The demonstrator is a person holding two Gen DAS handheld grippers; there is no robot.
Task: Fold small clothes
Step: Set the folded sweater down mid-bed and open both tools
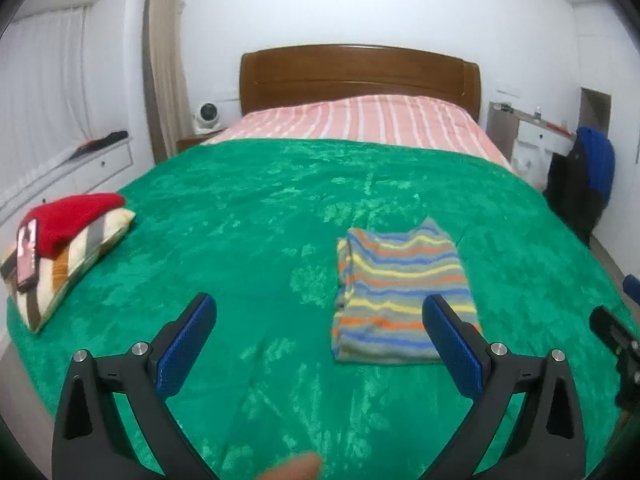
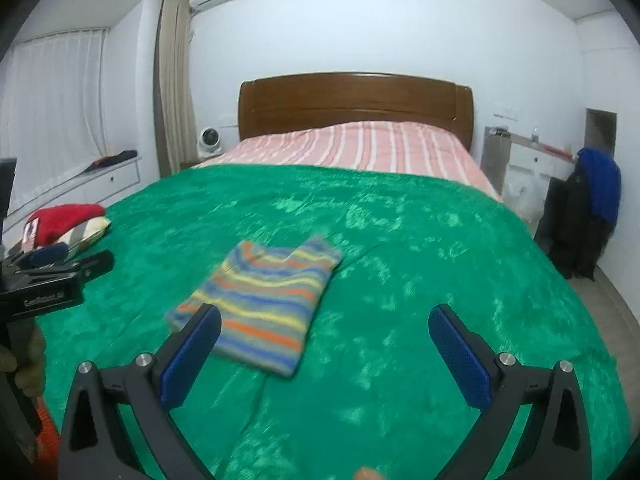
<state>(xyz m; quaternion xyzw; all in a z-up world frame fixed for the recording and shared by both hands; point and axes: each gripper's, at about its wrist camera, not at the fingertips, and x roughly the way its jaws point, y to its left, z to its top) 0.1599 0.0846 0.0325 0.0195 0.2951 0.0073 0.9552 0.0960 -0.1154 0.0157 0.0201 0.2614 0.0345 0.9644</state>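
A small striped garment (image 1: 400, 292) in grey, blue, yellow and orange lies folded into a flat rectangle on the green blanket (image 1: 248, 216). It also shows in the right wrist view (image 2: 268, 300). My left gripper (image 1: 320, 340) is open and empty, above the blanket, with the garment just beyond its right finger. My right gripper (image 2: 325, 350) is open and empty, with the garment just beyond its left finger. The left gripper's body (image 2: 48, 284) shows at the left edge of the right wrist view.
A striped pillow (image 1: 68, 272) with a red garment (image 1: 72, 216) and a phone (image 1: 27, 256) on it lies at the bed's left edge. A pink striped sheet (image 1: 360, 124) and wooden headboard (image 1: 360, 76) are beyond. Dark and blue clothes (image 1: 588, 184) hang at the right.
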